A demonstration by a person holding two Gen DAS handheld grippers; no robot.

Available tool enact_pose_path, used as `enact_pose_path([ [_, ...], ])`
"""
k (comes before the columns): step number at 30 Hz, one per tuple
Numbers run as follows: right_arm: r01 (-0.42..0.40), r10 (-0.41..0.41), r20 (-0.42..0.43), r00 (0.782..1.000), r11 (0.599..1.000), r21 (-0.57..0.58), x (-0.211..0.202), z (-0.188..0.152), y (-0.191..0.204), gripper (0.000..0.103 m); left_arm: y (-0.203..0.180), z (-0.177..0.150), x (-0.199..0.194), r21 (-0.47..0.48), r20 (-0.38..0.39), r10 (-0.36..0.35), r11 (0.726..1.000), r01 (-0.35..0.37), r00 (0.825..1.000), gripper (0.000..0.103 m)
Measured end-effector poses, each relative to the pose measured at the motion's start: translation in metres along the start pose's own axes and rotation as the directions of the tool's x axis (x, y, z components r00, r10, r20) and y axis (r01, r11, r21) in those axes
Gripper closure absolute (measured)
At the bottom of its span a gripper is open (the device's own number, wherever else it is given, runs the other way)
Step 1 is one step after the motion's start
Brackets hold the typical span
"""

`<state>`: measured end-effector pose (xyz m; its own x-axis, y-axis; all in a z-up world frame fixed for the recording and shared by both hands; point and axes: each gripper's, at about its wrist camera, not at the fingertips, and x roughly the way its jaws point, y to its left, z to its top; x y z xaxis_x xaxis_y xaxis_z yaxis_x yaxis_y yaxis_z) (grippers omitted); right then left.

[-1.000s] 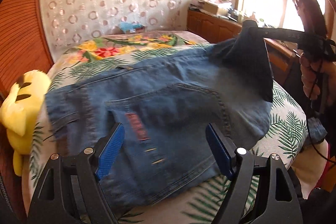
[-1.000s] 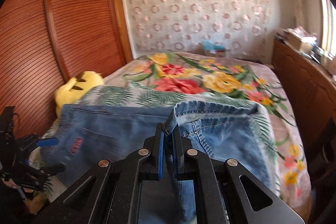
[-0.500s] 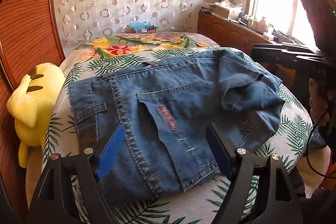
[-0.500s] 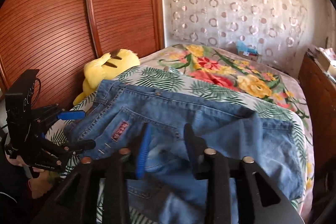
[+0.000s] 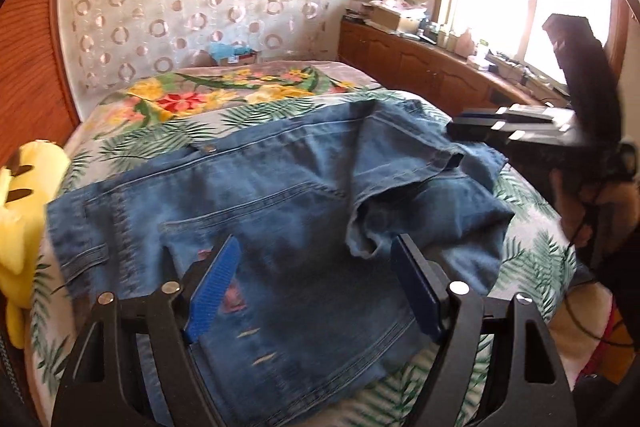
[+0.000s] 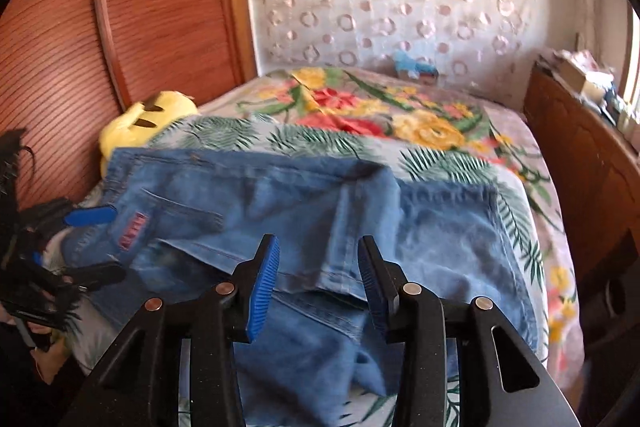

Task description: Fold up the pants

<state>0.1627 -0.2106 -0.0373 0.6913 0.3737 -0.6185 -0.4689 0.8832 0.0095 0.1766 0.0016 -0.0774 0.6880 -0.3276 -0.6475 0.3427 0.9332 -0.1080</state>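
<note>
Viewing left wrist: left gripper [image 5: 314, 287] has jaws spread, holding nothing, poised over the near hem edge of the denim jeans [image 5: 280, 211].
Jeans position: lying on the leaf-print bedspread [image 5: 532, 259], long axis running left to right across the jaws; a rumpled flap [image 5: 420, 203] is bunched toward the right.
Nearer tool: right gripper [image 5: 476, 123] sits just beside that flap.
Obstacle: yellow plush toy [image 5: 20, 195] touches the waistband side.
Viewing right wrist: right gripper [image 6: 318, 283] has jaws spread, empty, straddling a folded seam [image 6: 344, 227].
Surroundings: wooden cabinet [image 6: 580, 163] stands well apart.
</note>
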Motion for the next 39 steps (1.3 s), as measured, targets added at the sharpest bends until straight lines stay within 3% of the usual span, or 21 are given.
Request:
enact_pose_path([
  [5, 0.018, -0.016, -0.055, 0.998, 0.999, 0.037, 0.021, 0.008, -0.009, 0.056, -0.006, 0.007, 0.018, 0.0, -0.031, -0.049, 0.999, 0.049, 0.998, 0.038],
  [13, -0.034, 0.046, -0.096, 0.994, 0.992, 0.121, 0.034, 0.017, -0.023, 0.056, -0.014, 0.005, 0.041, 0.013, -0.092, -0.066, 0.998, 0.068, 0.994, 0.072],
  [14, -0.048, 0.061, -0.097, 0.993, 0.99, 0.133, 0.037, 0.018, -0.024, 0.062, -0.016, 0.004, 0.039, 0.016, -0.087, -0.072, 0.997, 0.074, 0.994, 0.08],
  [15, -0.06, 0.075, -0.096, 0.993, 0.987, 0.148, 0.037, 0.02, -0.025, 0.081, -0.017, 0.004, 0.037, 0.019, -0.084, -0.076, 0.997, 0.078, 0.994, 0.086],
  [18, -0.101, 0.116, -0.087, 0.989, 0.982, 0.161, 0.035, 0.024, -0.025, 0.097, -0.022, 0.004, 0.027, 0.039, -0.069, -0.08, 0.996, 0.083, 0.994, 0.095],
  [20, -0.115, 0.125, -0.056, 0.991, 0.983, 0.145, 0.028, 0.03, -0.021, 0.098, -0.024, 0.005, 0.018, 0.047, -0.048, -0.072, 0.996, 0.074, 0.996, 0.098],
  [26, -0.151, 0.148, 0.041, 0.988, 0.986, 0.074, -0.003, 0.051, -0.002, 0.099, -0.013, 0.009, -0.027, 0.04, 0.046, -0.073, 0.997, 0.071, 0.996, 0.101],
  [32, -0.161, 0.163, 0.109, 0.981, 0.987, -0.026, -0.028, 0.066, 0.03, 0.099, -0.001, 0.008, -0.042, 0.037, 0.066, -0.061, 0.998, 0.058, 0.996, 0.101],
  [34, -0.154, 0.158, 0.116, 0.981, 0.987, -0.045, -0.031, 0.065, 0.033, 0.099, 0.003, 0.008, -0.037, 0.015, 0.046, -0.071, 0.997, 0.071, 0.996, 0.094],
  [36, -0.141, 0.146, 0.114, 0.983, 0.988, -0.056, -0.032, 0.062, 0.036, 0.099, 0.005, 0.006, -0.029, 0.008, 0.029, -0.063, 0.998, 0.063, 0.998, 0.077],
  [39, -0.134, 0.139, 0.115, 0.984, 0.99, -0.05, -0.029, 0.061, 0.03, 0.099, 0.005, 0.004, -0.015, 0.011, 0.009, -0.081, 0.997, 0.081, 0.997, 0.059],
])
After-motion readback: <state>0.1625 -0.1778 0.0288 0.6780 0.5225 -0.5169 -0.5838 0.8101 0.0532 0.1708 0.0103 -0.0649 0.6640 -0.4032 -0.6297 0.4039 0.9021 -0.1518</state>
